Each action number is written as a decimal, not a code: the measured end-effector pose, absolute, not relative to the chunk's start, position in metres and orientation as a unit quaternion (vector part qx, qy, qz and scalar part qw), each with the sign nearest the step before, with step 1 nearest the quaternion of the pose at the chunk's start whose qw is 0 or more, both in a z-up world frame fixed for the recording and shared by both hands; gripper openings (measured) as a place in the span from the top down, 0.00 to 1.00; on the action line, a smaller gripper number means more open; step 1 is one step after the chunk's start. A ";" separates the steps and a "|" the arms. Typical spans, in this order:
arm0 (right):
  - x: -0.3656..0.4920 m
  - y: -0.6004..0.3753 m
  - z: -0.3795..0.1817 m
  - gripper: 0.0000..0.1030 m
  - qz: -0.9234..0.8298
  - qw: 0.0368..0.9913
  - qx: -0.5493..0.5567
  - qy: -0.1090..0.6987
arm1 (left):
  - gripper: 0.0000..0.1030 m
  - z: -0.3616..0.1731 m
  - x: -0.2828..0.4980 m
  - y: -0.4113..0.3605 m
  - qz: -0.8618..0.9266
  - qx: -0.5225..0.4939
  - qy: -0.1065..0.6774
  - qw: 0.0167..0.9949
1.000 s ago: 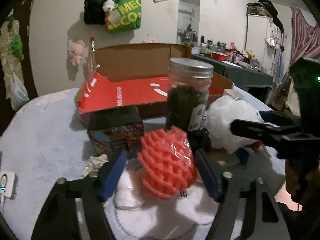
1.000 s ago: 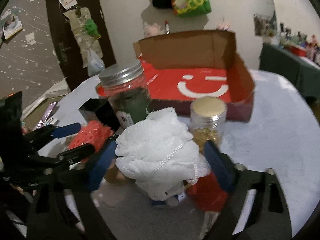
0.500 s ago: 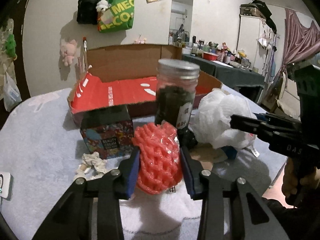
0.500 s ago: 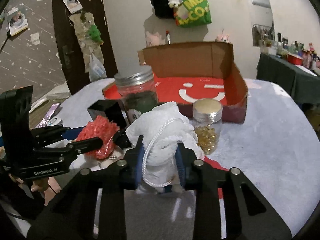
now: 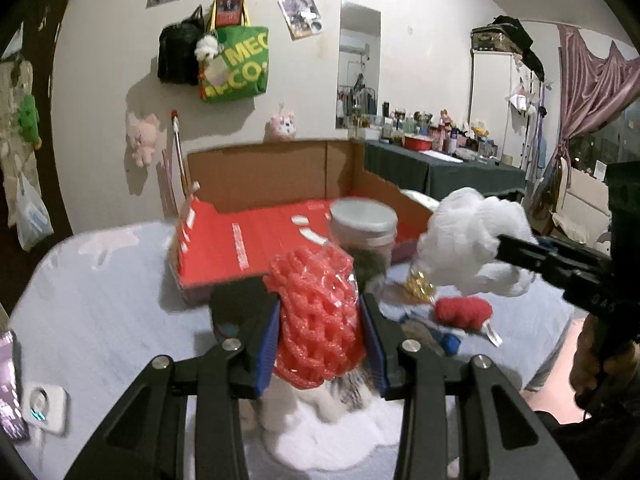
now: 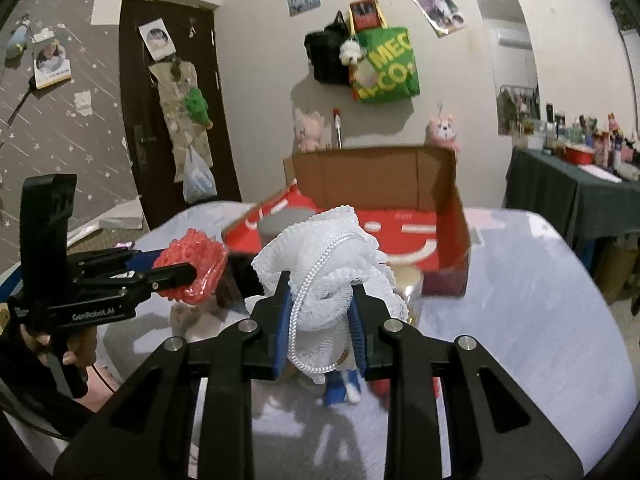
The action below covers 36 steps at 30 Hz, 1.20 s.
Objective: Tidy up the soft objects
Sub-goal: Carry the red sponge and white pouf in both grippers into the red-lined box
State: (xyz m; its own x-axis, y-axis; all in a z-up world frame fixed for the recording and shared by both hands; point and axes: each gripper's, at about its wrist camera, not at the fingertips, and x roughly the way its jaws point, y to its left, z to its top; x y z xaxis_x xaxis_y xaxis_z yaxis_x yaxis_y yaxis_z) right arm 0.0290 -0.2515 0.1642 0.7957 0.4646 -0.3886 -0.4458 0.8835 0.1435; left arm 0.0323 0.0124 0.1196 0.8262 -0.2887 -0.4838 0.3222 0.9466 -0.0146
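Left tool (image 5: 320,328): clamped on the red foam net (image 5: 316,312), centre of its frame, raised off the surface (image 5: 100,300).
Right tool (image 6: 318,312): pinching the white mesh puff (image 6: 324,264), mid-frame, also lifted.
Handling: both look light, squashy, springy; grip mid-body, since loose frills may slip.
Texture: net knobbly and glossy; puff lacy with a cord loop.
Beyond: open cardboard box (image 5: 280,168), red inside.

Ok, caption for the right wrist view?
Right gripper shut on white mesh bath pouf, red cardboard box behind.
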 end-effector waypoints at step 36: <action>0.389 -0.177 0.149 0.77 0.214 0.884 -0.084 0.408 | 0.60 0.106 0.349 -0.021 -0.194 0.150 0.397 0.884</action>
